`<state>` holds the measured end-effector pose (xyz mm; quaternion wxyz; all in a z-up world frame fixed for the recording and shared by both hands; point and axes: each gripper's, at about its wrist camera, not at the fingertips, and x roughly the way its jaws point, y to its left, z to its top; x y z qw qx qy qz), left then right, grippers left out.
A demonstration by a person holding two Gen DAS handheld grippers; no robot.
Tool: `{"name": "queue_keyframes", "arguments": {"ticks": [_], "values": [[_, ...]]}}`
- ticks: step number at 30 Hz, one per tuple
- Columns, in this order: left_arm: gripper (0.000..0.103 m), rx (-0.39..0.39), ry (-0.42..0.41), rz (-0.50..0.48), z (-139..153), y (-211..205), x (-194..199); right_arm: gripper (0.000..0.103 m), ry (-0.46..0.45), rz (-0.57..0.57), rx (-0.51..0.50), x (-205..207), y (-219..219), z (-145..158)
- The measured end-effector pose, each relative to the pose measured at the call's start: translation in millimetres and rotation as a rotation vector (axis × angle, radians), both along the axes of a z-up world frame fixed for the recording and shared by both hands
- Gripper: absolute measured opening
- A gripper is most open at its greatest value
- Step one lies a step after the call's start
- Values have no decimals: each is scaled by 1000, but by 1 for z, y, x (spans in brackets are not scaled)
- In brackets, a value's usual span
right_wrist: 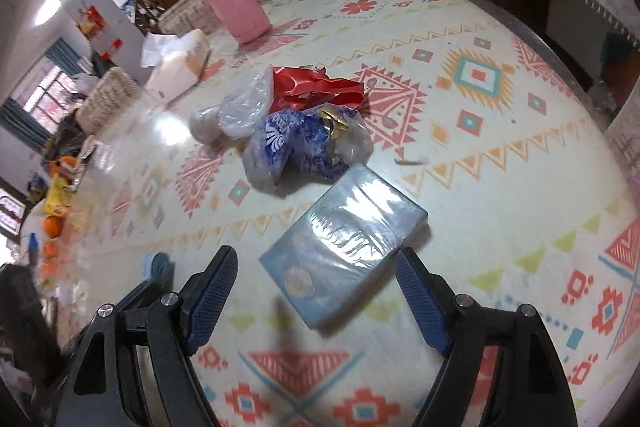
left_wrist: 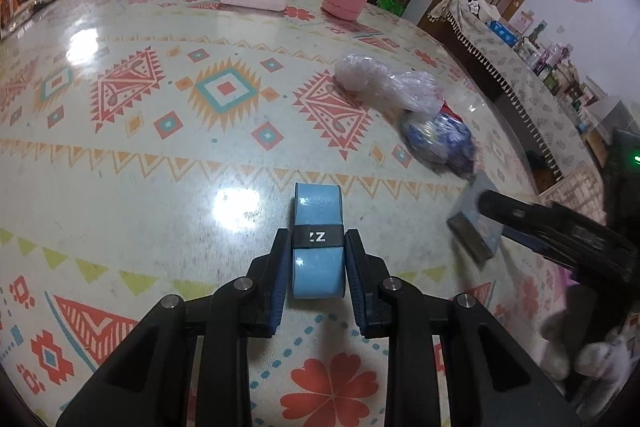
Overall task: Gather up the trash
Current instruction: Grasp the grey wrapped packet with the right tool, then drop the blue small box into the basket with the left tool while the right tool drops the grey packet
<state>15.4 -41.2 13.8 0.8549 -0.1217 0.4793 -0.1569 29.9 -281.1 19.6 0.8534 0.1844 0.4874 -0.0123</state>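
The patterned surface [right_wrist: 500, 187] carries the trash in one loose cluster, which puts it all within one reach: crumpled clear, blue-printed and red plastic bags [right_wrist: 296, 131], with the film-wrapped blue box [right_wrist: 344, 247] just beside them on the near side. The right gripper [right_wrist: 316, 291] hangs over that box, fingers spread wide to either side and not touching it, seemingly lined up to take it. Well apart from the box, the left gripper [left_wrist: 318, 275] pinches a blue roll with a black band [left_wrist: 318, 227], fingers pressed on its flat sides.
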Motion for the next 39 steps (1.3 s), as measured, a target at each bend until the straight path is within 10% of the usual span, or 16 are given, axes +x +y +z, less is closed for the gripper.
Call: {"name": "queue_keyframes", "arguments": {"ticks": [8,10,13,39], "values": [[26,-22,7,-2,0,3,0,86,32,-23,-244,20,26,-6],[26,-15,7,-7,1,3,-1,73,16,-20,-259,20,26,-5],[26,-58,21,-30,1,5,-2,59,1,-2,-228,11,21,-1],[26,-43,-35,-34,8,-1,-10,59,-230,23,-94,-201,-32,29]]}}
